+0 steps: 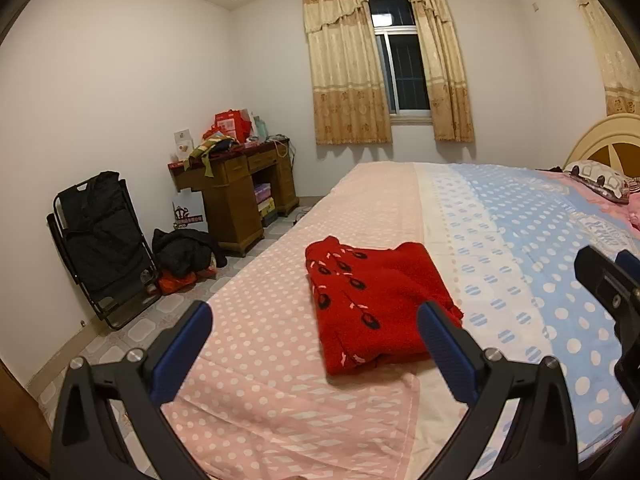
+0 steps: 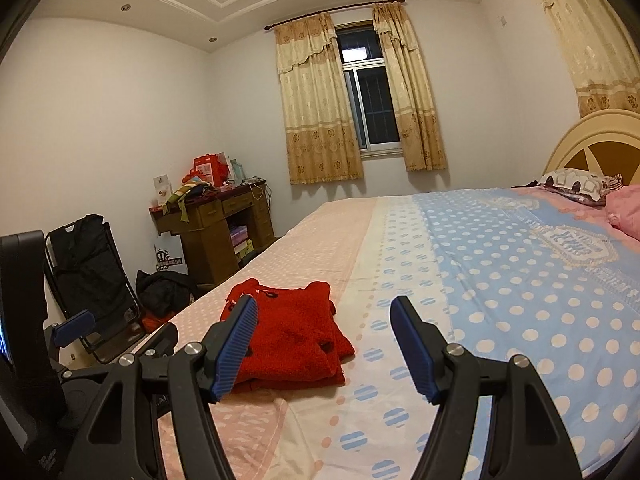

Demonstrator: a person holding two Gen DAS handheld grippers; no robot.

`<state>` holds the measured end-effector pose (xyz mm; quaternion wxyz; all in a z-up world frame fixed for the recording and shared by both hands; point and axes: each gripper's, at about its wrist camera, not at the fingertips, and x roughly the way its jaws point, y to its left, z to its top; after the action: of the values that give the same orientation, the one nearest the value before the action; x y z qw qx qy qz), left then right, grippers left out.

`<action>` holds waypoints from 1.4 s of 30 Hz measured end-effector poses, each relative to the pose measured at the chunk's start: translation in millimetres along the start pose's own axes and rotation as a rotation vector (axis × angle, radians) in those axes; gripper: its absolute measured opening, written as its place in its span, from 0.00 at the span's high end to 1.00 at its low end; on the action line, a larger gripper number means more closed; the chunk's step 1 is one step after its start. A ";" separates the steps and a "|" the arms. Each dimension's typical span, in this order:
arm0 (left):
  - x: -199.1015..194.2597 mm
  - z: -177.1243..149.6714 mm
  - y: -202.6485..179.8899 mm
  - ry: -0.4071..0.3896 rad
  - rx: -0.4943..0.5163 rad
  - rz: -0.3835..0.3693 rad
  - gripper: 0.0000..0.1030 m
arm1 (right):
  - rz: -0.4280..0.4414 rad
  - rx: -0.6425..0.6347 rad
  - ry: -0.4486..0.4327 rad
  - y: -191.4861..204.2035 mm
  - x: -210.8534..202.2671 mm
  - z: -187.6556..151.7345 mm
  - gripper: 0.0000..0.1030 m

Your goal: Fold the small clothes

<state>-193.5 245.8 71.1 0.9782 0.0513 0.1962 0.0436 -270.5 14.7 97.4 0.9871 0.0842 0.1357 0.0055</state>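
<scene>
Bedspread (image 1: 280,360) with one folded garment (image 1: 376,312)

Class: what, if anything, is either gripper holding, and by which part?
Nothing. Both the left gripper and right gripper are open and empty; the folded red garment lies free on the bed.

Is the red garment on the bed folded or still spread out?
Folded. The red garment lies as a compact layered rectangle on the bedsheet, with stacked edges showing along its near side.
</scene>
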 end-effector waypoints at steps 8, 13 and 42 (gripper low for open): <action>-0.3 -0.5 -2.0 0.009 0.007 -0.008 0.00 | -0.002 0.004 0.002 -1.1 -2.0 -1.7 0.32; -1.2 -1.0 -1.5 0.014 0.001 -0.012 0.00 | -0.008 0.009 -0.005 -2.8 -3.1 -1.5 0.32; -3.1 0.6 1.4 0.011 0.003 0.001 0.00 | -0.013 0.020 -0.005 -2.5 -9.2 -3.8 0.32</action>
<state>-196.2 246.8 73.0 0.9771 0.0526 0.2015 0.0438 -280.4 12.5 95.8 0.9866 0.0931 0.1340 -0.0024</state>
